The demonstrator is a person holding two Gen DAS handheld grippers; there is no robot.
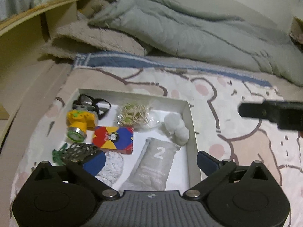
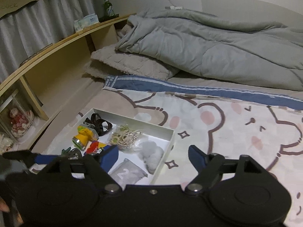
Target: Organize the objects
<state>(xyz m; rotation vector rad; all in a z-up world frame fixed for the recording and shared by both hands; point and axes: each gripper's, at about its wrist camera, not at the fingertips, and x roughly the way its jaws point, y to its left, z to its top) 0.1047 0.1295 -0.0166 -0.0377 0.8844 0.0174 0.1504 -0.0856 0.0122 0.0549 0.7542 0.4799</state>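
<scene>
Left wrist view is looking down into a white shallow box (image 1: 191, 117) lying on a bear-print sheet (image 1: 236, 132). Only here are showing a white knitted cloth (image 1: 113, 165) at the near edge and the full grey pouch marked 2 (image 1: 156, 162); also a yellow headlamp (image 1: 80, 122), a colourful card box (image 1: 114, 139), a bag of rubber bands (image 1: 135, 116), white cotton balls (image 1: 177, 128) and a green toy (image 1: 58, 154). Left gripper (image 1: 150, 160) is hovering over the box with jaws spread wide, nothing between them. A black part of the other tool is entering at right.

Right wrist view is showing what the first is cropping: a headboard shelf (image 2: 56, 45) carrying a green bottle (image 2: 108, 6) and tissue pack (image 2: 86, 21), a curtain (image 2: 37, 22), a clear case of shells (image 2: 17, 121). A grey duvet (image 2: 208, 43) is lying bunched behind. Right gripper (image 2: 153, 158) is hanging above the box's right rim, jaws apart, pinching nothing; its left finger is overlapping the card box in view
</scene>
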